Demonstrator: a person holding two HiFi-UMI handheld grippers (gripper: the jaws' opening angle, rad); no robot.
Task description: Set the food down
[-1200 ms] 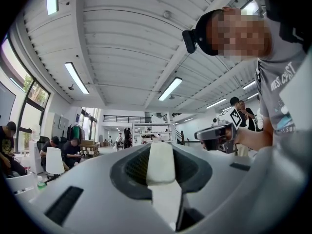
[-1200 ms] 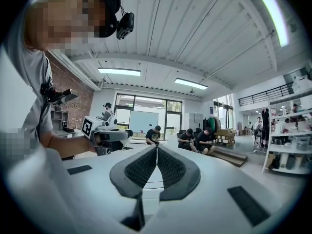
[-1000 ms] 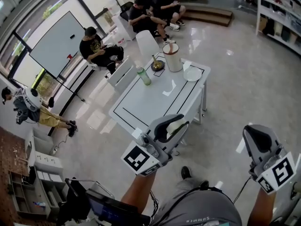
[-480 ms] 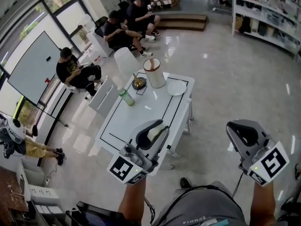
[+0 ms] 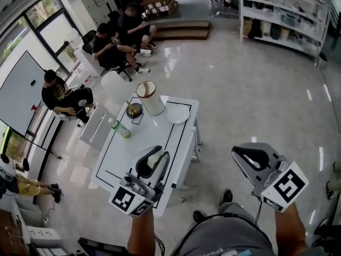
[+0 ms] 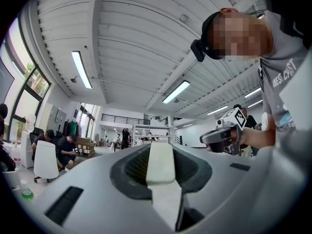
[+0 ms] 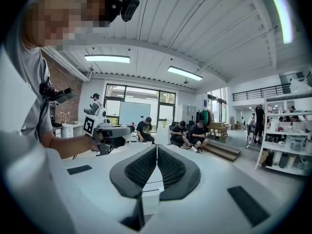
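My left gripper point(image 5: 153, 162) is shut on a pale cream block of food point(image 5: 155, 157), held in the air over the near end of the white table point(image 5: 178, 137). In the left gripper view the food point(image 6: 161, 164) stands wedged between the dark pads. My right gripper point(image 5: 239, 153) hangs over the floor to the right of the table, jaws pressed together with nothing in them; the right gripper view shows its pads point(image 7: 146, 167) meeting. A white plate point(image 5: 178, 113) lies at the table's far right corner.
At the table's far end stand a white bucket point(image 5: 151, 98), a brass bowl point(image 5: 134, 110) and a green bottle point(image 5: 120, 128). Several seated people point(image 5: 109, 44) and a white chair point(image 5: 113, 85) are beyond it. Shelves point(image 5: 287, 15) line the back right. Shiny floor lies to the right.
The table has slid left and nearer in the head view as the person walks up. Both grippers have dropped lower and leftward in frame. The left stays shut on the food.
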